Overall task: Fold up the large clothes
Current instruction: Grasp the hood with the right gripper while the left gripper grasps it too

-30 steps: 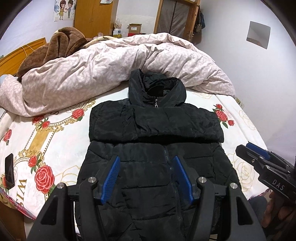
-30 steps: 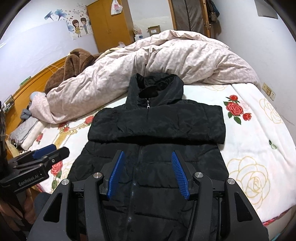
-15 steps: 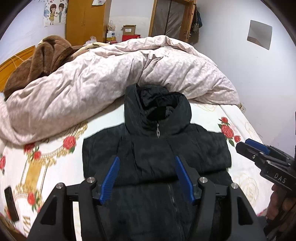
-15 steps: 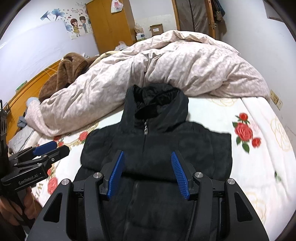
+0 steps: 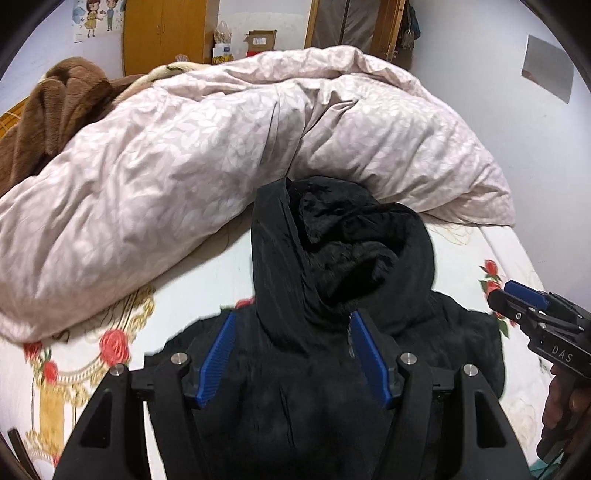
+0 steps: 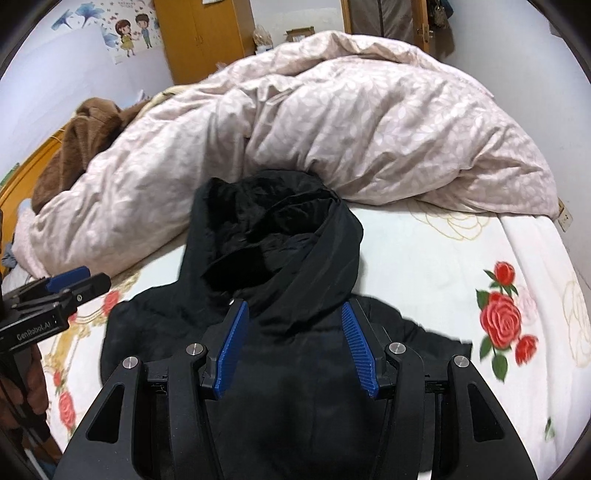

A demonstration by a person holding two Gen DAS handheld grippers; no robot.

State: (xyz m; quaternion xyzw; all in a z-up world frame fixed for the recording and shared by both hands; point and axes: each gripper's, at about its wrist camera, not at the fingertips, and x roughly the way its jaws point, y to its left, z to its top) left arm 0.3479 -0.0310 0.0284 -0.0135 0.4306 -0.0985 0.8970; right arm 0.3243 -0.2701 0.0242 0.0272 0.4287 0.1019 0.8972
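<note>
A black hooded puffer jacket lies flat on the bed, front up, sleeves folded across the chest; it also shows in the right wrist view. Its hood points toward the duvet and shows in the right wrist view too. My left gripper is open and empty, hovering over the collar below the hood. My right gripper is open and empty, also over the collar. Each gripper shows at the edge of the other's view: the right one, the left one.
A bunched pink duvet fills the far half of the bed, touching the hood. A brown blanket lies at the far left. The rose-print sheet is bare to the right. Wardrobe and wall stand behind.
Both grippers have moved forward along the jacket, from over its lower body to over the collar and hood. Both stayed open. The jacket has not moved.
</note>
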